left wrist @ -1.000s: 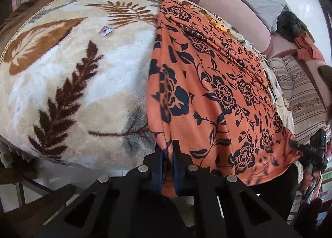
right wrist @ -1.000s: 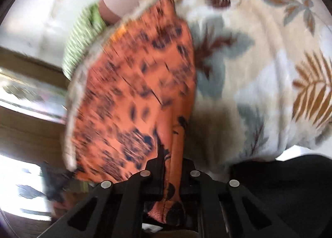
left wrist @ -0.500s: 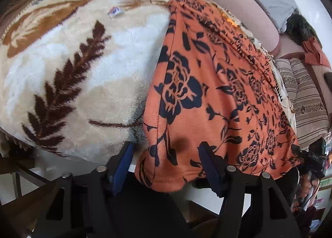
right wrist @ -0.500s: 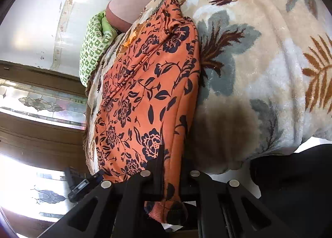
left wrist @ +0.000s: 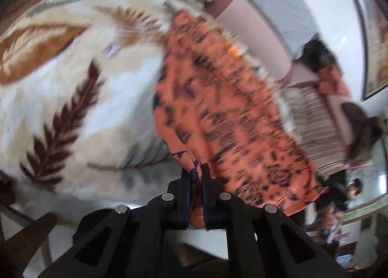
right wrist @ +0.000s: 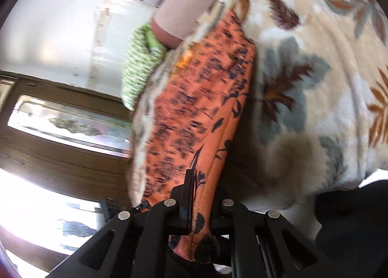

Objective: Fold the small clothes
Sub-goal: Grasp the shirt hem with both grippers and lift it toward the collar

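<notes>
Half a second ago the left tool point(left wrist: 197, 176) was standing wide around the hem of the orange floral garment point(left wrist: 225, 118); now it is pinching that hem between narrow jaws, and both views are smearing with motion where they were sharp before. In the left wrist view a fold of the cloth is running up between the black fingers point(left wrist: 184, 188). The right tool point(right wrist: 203, 189) is gripping the opposite corner of the garment point(right wrist: 206, 108) just as it was a second ago, its jaws closed on a thick bunch of orange fabric that is hanging down past them. From both tools outward, the garment is lying stretched along the edge of the bed, on the cream blanket with brown and grey leaf prints point(left wrist: 72, 84). A small white tag with a blue mark point(left wrist: 111, 48) is sitting on the blanket, too blurred to read. Beyond the garment a green patterned cloth point(right wrist: 140, 64) is lying near a pink bolster point(left wrist: 257, 33).
</notes>
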The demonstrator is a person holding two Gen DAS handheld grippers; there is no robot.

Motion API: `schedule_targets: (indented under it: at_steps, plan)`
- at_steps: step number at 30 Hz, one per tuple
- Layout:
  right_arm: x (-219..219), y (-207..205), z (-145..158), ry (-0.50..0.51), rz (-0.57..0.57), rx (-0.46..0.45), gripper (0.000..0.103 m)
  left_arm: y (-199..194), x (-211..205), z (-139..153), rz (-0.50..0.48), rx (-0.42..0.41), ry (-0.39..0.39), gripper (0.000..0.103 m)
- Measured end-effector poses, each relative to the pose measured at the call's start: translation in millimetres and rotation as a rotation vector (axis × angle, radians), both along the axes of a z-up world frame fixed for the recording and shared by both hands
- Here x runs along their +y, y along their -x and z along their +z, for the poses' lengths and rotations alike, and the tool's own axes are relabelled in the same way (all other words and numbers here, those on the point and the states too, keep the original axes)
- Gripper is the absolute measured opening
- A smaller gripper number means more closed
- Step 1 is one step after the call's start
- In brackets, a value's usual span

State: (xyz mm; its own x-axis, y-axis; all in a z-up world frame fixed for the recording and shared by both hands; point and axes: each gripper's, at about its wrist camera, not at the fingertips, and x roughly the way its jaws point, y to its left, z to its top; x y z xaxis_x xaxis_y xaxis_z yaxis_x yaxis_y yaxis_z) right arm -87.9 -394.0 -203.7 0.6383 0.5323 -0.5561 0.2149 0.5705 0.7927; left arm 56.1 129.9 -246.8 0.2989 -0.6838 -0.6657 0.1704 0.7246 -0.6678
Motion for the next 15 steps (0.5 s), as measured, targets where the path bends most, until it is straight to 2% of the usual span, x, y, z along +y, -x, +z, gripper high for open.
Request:
schedule_targets:
  at_steps: [2,7,10,12,15]
  plan:
    - [-3.9,-0.3,14.8,-0.02,-0.003,-0.053,0.008,-6.9,4.6,21.1,0.015,-0.029,0.054,0.007]
    - [-14.8,-3.1,42.7,-0.063,-0.023,-0.16,0.008,-17.5,19.8,61.0,0.055,-0.103,0.099,0.007]
    - [-21.5,-5.8,46.4,-0.081,-0.04,-0.197,0.008,-23.5,26.0,65.5,0.087,-0.107,0.118,0.007]
    - [-27.3,-7.5,42.4,-0.092,-0.052,-0.19,0.008,-31.6,28.9,61.1,0.098,-0.089,0.137,0.007]
    - [-36.5,-17.3,35.0,-0.11,-0.061,-0.171,0.008,-48.4,25.6,57.3,0.101,-0.078,0.119,0.007]
